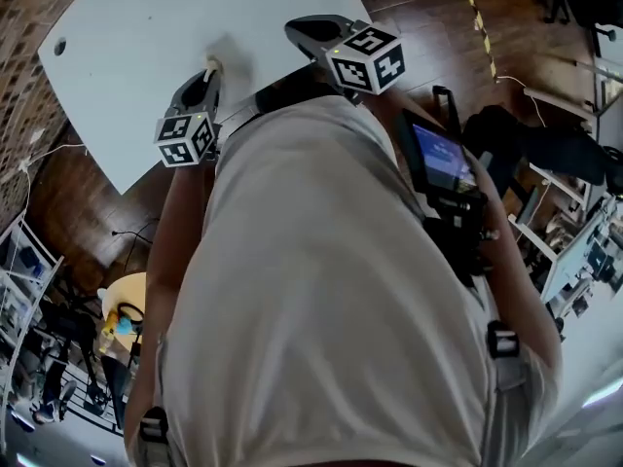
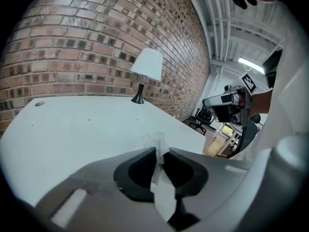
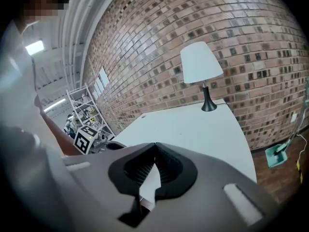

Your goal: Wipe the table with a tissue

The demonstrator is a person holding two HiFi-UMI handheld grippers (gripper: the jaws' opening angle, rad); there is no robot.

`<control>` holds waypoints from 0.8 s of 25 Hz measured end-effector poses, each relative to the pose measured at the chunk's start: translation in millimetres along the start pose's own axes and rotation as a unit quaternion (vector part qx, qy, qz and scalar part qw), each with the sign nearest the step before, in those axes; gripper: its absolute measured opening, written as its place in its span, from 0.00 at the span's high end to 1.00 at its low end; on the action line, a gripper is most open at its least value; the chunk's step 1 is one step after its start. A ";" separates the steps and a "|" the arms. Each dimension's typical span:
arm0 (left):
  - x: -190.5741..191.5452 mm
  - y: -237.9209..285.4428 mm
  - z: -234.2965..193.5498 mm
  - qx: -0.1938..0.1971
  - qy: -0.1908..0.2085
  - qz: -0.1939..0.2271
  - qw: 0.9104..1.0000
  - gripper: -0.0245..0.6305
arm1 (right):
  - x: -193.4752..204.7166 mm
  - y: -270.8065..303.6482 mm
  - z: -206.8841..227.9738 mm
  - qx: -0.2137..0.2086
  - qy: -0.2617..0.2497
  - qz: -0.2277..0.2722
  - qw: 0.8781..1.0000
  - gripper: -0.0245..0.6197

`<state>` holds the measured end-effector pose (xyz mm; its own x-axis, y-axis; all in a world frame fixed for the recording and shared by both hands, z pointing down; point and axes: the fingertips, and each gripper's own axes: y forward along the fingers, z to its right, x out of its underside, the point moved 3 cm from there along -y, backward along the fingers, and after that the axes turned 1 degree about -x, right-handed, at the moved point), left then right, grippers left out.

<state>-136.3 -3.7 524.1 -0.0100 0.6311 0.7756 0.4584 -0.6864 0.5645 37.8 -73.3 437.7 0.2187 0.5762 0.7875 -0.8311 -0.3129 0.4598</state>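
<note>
The white table lies ahead of me, its top also filling the left gripper view and the right gripper view. My left gripper is shut on a white tissue; a crumpled tuft sticks out past the tips. In the head view this gripper hangs over the table's near edge with the tissue at its tip. My right gripper is shut with nothing between its fingers. It hovers over the table to the right of the left one.
A white-shaded lamp on a black stand sits at the table's far side against the brick wall. A small hole marks the table's left corner. Dark wooden floor, shelving and office chairs surround the table.
</note>
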 end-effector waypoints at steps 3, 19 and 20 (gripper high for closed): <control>8.5 6.8 1.2 0.018 0.000 -0.002 1.000 0.89 | -1.1 -3.1 -3.6 0.008 -0.005 0.000 1.000 0.95; 14.8 20.4 20.1 0.024 0.003 -0.021 0.999 0.89 | 21.6 -26.8 19.9 0.032 0.041 0.026 0.998 0.95; 16.0 20.3 19.2 0.019 0.001 -0.023 1.000 0.89 | 26.1 -26.5 22.9 0.030 0.046 0.023 0.998 0.95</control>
<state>-110.0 -0.6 542.5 -0.0340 0.6603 0.7502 0.4903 -0.6431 0.5882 77.2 -67.2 455.5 0.1319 0.6261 0.7685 -0.8058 -0.3838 0.4510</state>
